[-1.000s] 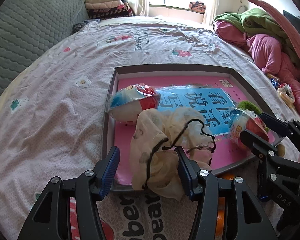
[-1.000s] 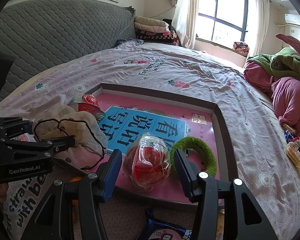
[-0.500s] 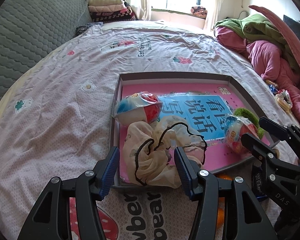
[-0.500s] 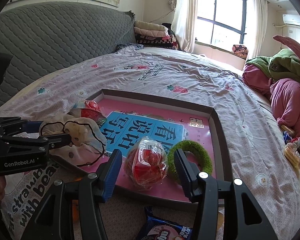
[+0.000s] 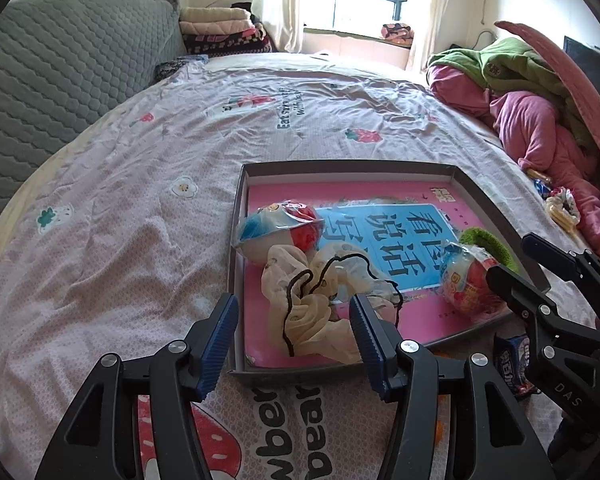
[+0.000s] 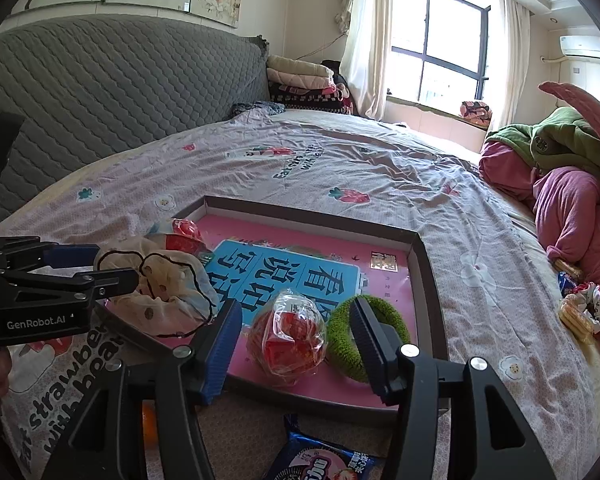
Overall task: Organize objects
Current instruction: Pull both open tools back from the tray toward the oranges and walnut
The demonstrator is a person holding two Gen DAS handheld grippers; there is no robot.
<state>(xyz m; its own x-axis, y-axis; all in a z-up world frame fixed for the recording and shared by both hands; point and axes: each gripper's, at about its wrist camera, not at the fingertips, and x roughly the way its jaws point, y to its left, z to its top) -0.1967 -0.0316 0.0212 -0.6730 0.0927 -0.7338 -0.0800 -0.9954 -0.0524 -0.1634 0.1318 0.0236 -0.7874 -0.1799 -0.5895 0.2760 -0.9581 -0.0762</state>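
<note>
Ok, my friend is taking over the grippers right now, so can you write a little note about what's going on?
Left gripper: open, empty, with the cream gauzy cloth with black cord ahead of it in the shallow grey-rimmed box with a pink book.
Right gripper: open, jaws just widened, nothing gripped; the red toy in clear wrap lies ahead of it.
Also in the box: red-white-blue wrapped ball, green fuzzy ring.
Left out: blue cookie packet on the bed, near edge.

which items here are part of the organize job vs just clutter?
Job: tray; cream scrunchie; two wrapped balls; green scrunchie; cookie packet, outside the tray.
Clutter, likely: folded blankets; clothes pile.
</note>
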